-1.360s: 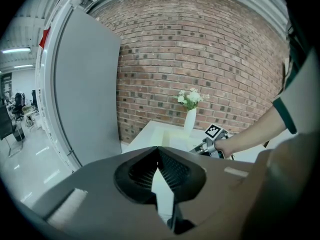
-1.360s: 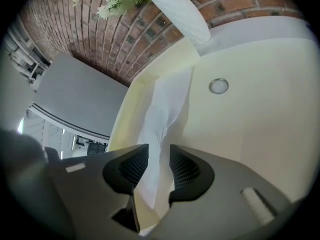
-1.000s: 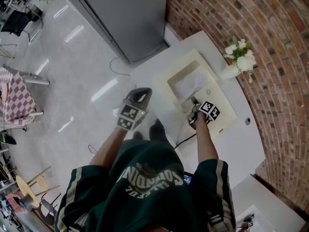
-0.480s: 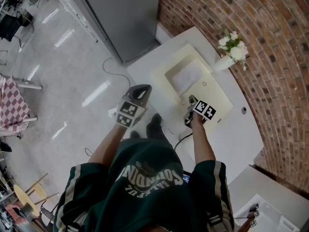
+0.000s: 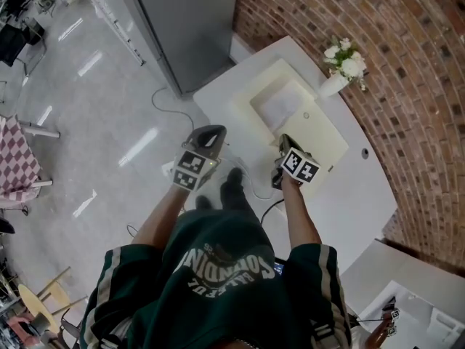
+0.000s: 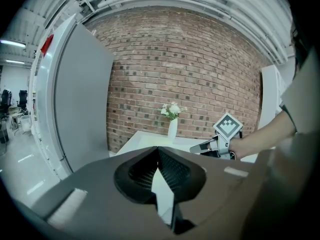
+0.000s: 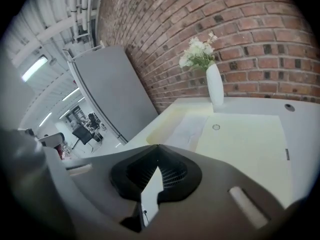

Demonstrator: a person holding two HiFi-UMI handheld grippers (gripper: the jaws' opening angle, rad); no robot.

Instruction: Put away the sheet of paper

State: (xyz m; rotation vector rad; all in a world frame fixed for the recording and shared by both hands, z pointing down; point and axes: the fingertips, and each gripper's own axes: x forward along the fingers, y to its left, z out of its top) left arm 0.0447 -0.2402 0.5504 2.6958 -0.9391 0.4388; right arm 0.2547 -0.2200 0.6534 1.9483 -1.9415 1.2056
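The white sheet of paper (image 5: 280, 105) lies flat in the sunken recess of a cream device (image 5: 320, 133) on the white table (image 5: 349, 195). The right gripper view shows the sheet of paper (image 7: 190, 130) ahead in that recess. My right gripper (image 5: 284, 142) hovers over the device's near edge, short of the paper, jaws shut with nothing between them (image 7: 158, 151). My left gripper (image 5: 215, 131) is held off the table's left side over the floor, also shut and empty (image 6: 158, 150). The left gripper view shows the right gripper (image 6: 200, 147) with its marker cube.
A white vase of white flowers (image 5: 340, 67) stands at the table's far corner by the brick wall (image 5: 407, 86). A tall grey cabinet (image 5: 182, 20) stands left of the table. A black cable (image 5: 270, 208) hangs off the near edge. A second white surface (image 5: 407, 297) lies lower right.
My right gripper has pulled back from the near edge of the paper recess toward the person and risen. The paper stays in the recess. My left gripper has shifted only slightly.
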